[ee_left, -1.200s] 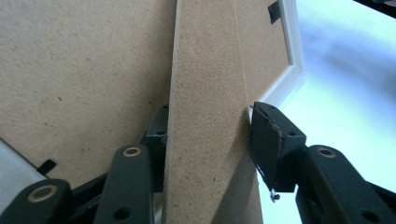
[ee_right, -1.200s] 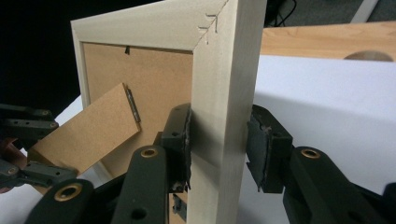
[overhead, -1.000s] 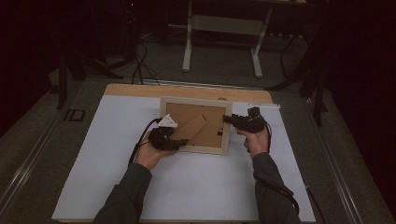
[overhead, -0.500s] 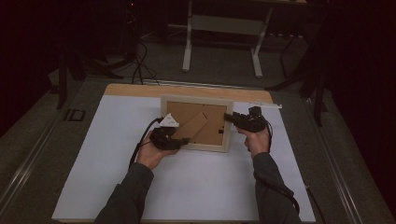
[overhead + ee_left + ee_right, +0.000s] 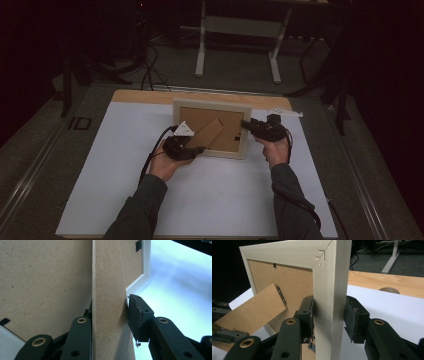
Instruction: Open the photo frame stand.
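A light wooden picture frame (image 5: 212, 106) is held tilted up off the white table top, its brown backing board (image 5: 235, 135) towards me. Its brown easel stand (image 5: 209, 133) swings out from the back. My left gripper (image 5: 199, 149) is shut on the stand's lower end; in the left gripper view the stand (image 5: 108, 290) runs up between the black jaws of that gripper (image 5: 110, 320). My right gripper (image 5: 246, 125) is shut on the frame's right rail, and in the right gripper view its pads (image 5: 353, 320) clamp that rail (image 5: 329, 290). The stand (image 5: 252, 310) reaches left there.
White sheet (image 5: 200, 200) covers the table, with a strip of bare wood (image 5: 150, 96) along the far edge and a round hole (image 5: 389, 290) in it. Beyond stand a white desk base (image 5: 235, 45) and floor cables (image 5: 150, 65). Dark floor surrounds the table.
The frame has tipped up slightly, its near edge drawn a little farther from me. Both grippers keep the same hold.
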`<state>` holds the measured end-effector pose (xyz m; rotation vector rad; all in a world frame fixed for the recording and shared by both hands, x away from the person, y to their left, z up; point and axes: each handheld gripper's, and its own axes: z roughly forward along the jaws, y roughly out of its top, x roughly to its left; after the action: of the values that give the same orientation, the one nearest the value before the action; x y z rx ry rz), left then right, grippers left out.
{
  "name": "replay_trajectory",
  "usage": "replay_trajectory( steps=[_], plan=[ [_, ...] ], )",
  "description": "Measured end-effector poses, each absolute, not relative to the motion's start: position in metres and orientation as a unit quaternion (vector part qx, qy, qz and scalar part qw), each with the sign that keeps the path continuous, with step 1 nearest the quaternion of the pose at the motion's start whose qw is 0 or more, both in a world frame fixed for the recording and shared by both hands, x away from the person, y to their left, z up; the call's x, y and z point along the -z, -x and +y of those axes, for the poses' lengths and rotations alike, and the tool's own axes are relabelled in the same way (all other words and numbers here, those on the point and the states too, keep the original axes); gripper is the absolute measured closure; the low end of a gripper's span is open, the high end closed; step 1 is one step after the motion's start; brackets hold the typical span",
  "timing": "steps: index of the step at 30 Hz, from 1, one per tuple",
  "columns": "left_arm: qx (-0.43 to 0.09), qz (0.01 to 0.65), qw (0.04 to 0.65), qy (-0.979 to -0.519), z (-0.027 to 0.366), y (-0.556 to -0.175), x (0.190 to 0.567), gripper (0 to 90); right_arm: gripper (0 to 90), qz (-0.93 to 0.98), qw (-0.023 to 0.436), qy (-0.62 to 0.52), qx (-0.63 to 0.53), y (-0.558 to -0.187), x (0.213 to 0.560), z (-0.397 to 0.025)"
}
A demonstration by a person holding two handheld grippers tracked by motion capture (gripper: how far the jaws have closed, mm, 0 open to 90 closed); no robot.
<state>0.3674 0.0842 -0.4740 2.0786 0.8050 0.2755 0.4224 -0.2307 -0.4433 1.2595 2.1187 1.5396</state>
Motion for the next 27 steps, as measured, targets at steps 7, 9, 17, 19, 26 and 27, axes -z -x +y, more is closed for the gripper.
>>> replay_trajectory(
  steps=[7,9,17,19,26,27],
  plan=[
    [-0.116,0.328,0.431,-0.833,0.0835,-0.3679,0.474,70.6,60.8,0.726,0.126,-0.432,-0.52,-0.4217,0.4431,-0.2274],
    [-0.116,0.328,0.431,-0.833,0.0834,-0.368,0.474,70.9,60.8,0.727,0.129,-0.43,-0.519,-0.4216,0.4424,-0.2265],
    [-0.118,0.328,0.436,-0.83,0.0787,-0.3691,0.4737,73.2,59.8,0.724,0.14,-0.433,-0.518,-0.4214,0.4389,-0.224],
    [-0.111,0.328,0.438,-0.83,0.0779,-0.3698,0.4738,73.8,59.4,0.724,0.143,-0.433,-0.517,-0.4215,0.4382,-0.2237],
    [-0.111,0.321,0.434,-0.835,0.0749,-0.3697,0.4718,74.1,59.1,0.727,0.151,-0.427,-0.516,-0.4232,0.4358,-0.2222],
    [-0.107,0.317,0.438,-0.834,0.0752,-0.3695,0.4707,73.9,59.2,0.728,0.157,-0.427,-0.512,-0.4229,0.4347,-0.2209]
  ],
)
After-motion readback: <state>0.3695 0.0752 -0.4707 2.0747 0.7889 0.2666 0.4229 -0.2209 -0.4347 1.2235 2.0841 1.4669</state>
